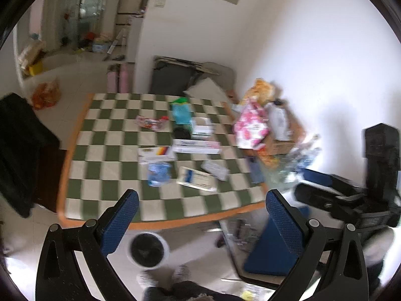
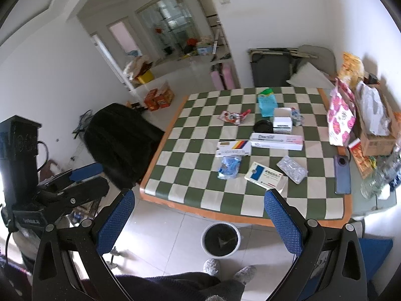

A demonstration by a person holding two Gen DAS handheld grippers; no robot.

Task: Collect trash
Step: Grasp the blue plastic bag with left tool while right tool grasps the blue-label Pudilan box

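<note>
Both my grippers, left (image 1: 201,217) and right (image 2: 199,217), spread wide and empty above the near table (image 2: 173,207) edge; trash (image 2: 229,166) untouched on it, bin (image 2: 221,240) on floor below; next: pick nearest wrapper.

You stand in a lived-in home. Ahead of your grippers: a table (image 2: 175,198) under a green-and-white checked cloth, folded cot (image 2: 270,70) against the white wall, tiled floor (image 2: 160,228), glass doors (image 2: 173,25) beyond. Backpack (image 2: 120,138) on a chair, ahead-left.
</note>
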